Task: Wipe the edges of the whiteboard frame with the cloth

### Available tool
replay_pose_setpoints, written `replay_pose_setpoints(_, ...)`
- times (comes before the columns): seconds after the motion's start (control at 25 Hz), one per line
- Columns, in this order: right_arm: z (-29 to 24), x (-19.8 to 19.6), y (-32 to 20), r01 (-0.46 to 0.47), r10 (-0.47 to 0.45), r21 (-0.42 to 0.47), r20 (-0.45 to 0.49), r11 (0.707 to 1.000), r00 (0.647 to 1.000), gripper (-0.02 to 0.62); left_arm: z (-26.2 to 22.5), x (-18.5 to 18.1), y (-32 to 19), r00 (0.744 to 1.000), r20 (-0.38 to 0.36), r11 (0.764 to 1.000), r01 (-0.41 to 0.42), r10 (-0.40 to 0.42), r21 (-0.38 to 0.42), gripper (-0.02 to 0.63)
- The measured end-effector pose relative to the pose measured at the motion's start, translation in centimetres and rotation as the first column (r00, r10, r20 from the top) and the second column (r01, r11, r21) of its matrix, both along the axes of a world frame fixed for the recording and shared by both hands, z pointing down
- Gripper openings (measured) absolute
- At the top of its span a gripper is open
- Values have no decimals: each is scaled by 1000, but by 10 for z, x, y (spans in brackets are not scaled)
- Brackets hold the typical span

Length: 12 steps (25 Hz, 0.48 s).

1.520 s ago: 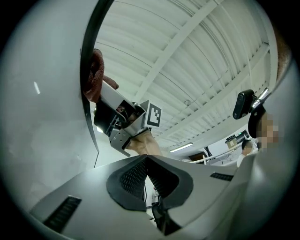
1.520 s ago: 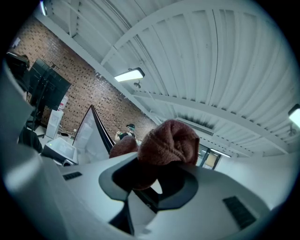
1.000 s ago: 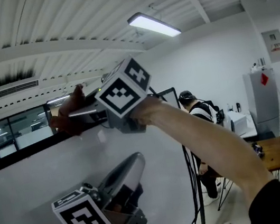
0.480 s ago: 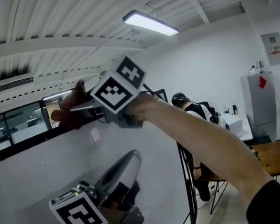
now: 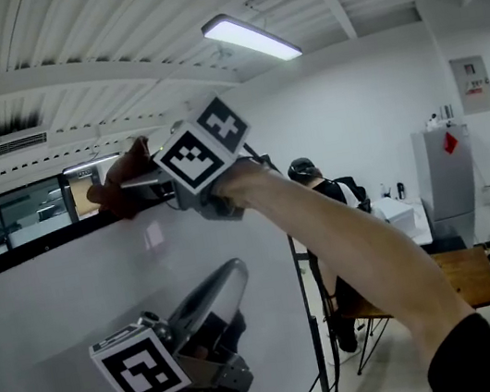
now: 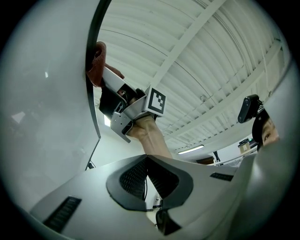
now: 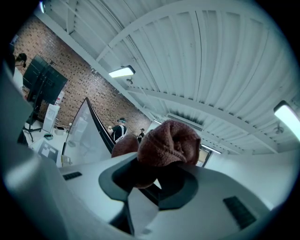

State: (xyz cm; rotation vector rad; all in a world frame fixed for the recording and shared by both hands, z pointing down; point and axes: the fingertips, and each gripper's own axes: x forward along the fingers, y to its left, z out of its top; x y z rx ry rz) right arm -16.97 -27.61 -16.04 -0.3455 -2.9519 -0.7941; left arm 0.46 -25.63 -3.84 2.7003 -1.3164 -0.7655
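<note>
Where cloth (image 5: 124, 191) meets frame (image 5: 20, 251), white ribbed ceiling (image 5: 103, 28)

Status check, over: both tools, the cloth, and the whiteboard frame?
Right tool shut on cloth, at top edge of the frame. Left tool shut, empty, lower down. Nothing in the way.
</note>
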Motion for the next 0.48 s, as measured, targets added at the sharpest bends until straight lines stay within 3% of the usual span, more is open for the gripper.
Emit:
replay_pose_setpoints(0.24, 1, -2, -28, -88, 88, 23, -9, 996, 996, 117, 0, 1, -17, 992, -31, 992, -121, 122, 32, -12)
replay_pose_setpoints(0.48, 4, -6, -58, -192, 195, 75, -38, 979, 980, 117, -6, -5, -30, 969, -44, 968, -240, 244, 65, -12)
